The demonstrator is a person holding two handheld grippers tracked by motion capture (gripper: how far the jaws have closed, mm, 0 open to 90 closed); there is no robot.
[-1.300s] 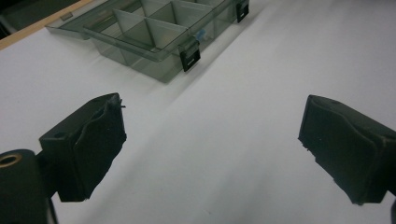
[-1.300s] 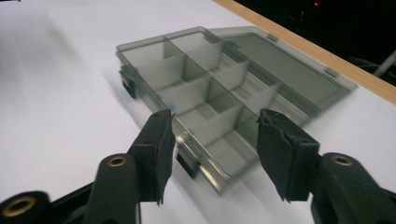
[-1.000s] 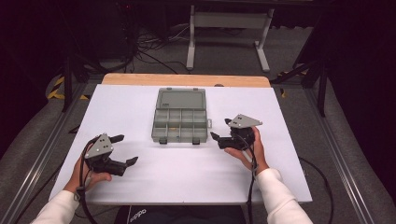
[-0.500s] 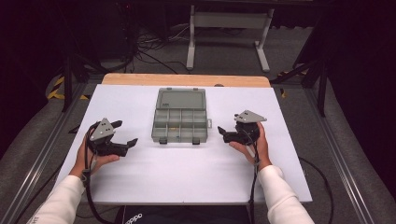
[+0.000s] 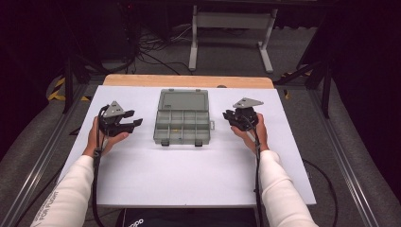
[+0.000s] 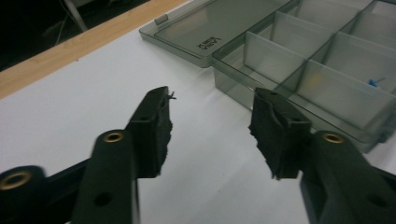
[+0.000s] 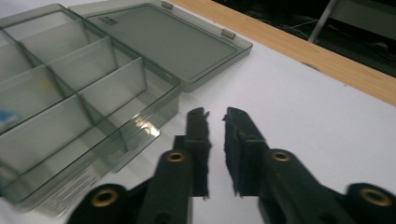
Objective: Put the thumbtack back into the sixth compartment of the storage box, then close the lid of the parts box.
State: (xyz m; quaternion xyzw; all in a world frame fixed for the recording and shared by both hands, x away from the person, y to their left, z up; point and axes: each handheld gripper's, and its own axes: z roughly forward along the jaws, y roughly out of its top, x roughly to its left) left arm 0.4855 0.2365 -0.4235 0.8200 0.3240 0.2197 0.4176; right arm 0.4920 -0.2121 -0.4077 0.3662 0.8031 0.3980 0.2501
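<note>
A grey see-through organizer box [image 5: 182, 126] lies in the middle of the white table, its lid [image 5: 183, 100] folded flat behind it. My left gripper [image 5: 136, 124] is just left of the box and points at it. Its jaws have just been closing, and a clear gap remains with nothing in it [image 6: 212, 100]. My right gripper [image 5: 227, 116] is held just right of the box. Its jaws have also been closing and stand almost together on nothing [image 7: 215, 114]. The box [image 6: 327, 70] [image 7: 70, 84] has several divided compartments, one holding a small blue piece [image 6: 376, 82].
The white table top [image 5: 189, 175] has a wooden strip [image 5: 189, 81] along its far edge. A metal stand [image 5: 229, 28] and cables sit on the dark floor beyond. Metal rails run along both sides of the table.
Both hands have moved away from the person to either side of the box. The left jaws have narrowed and the right jaws have come nearly together.
</note>
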